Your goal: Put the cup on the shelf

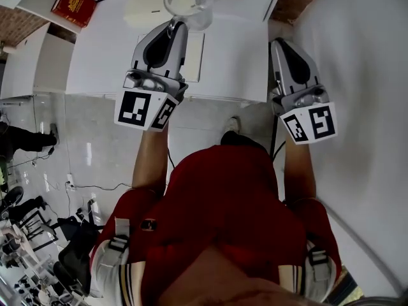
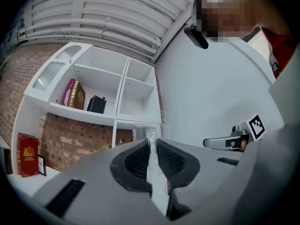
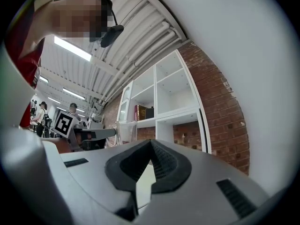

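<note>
A clear plastic cup [image 1: 189, 2] hangs above the white table [image 1: 102, 56], in front of the white shelf unit [image 2: 117, 93]. My left gripper [image 1: 176, 23] is shut on the cup's near wall at the rim. In the left gripper view the thin clear wall [image 2: 153, 146] stands pinched between the two ribbed pads. The cup [image 3: 126, 131] also shows in the right gripper view, held at about the height of the shelf's lower board. My right gripper [image 1: 278, 42] hovers to the right beside the white wall. Its jaws meet at the tips [image 3: 151, 143] with nothing between them.
A red book [image 1: 75, 4] leans on the table at the far left. Books [image 2: 75, 93] and a black box [image 2: 96, 104] fill one upper shelf compartment; the compartment next to them [image 2: 139, 97] holds nothing. A curved white wall [image 1: 357, 75] runs along the right.
</note>
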`<state>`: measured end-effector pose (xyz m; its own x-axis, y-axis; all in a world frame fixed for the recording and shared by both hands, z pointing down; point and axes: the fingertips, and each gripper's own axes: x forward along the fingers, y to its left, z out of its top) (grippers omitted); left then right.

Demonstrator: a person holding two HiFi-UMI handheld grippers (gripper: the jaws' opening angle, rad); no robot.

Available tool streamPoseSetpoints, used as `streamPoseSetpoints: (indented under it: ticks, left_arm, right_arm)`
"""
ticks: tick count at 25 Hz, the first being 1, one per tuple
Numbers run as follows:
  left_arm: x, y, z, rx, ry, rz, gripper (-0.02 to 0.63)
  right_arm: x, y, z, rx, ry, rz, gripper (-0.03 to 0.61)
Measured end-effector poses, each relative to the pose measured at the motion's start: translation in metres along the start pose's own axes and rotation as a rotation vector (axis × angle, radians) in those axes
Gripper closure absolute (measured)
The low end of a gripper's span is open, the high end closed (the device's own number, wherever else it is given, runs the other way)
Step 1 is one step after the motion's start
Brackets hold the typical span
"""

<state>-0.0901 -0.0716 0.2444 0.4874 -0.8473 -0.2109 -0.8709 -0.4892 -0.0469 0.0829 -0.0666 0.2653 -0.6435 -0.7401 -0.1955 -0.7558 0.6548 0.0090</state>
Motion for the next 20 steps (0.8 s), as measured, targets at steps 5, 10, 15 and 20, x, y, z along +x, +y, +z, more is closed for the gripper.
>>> streamPoseSetpoints:
  ticks: [5, 10, 15, 20]
  left_arm:
    - [0.039, 0.006, -0.010, 0.008, 0.005, 0.034, 0.578]
    - [0.072, 0.012, -0.017, 0.013, 0.005, 0.072, 0.578]
    - [0.094, 0.022, -0.024, 0.019, 0.017, 0.092, 0.578]
    - [0.108, 0.032, -0.030, 0.030, 0.030, 0.089, 0.578]
  right_arm:
    - [0.014, -0.039, -0.004, 0.007, 0.001, 0.019, 0.581]
    - [0.024, -0.069, -0.006, 0.009, 0.006, 0.043, 0.581]
    - [0.035, -0.086, -0.008, 0.006, 0.011, 0.047, 0.581]
    - [0.044, -0.089, -0.009, 0.003, 0.012, 0.046, 0.581]
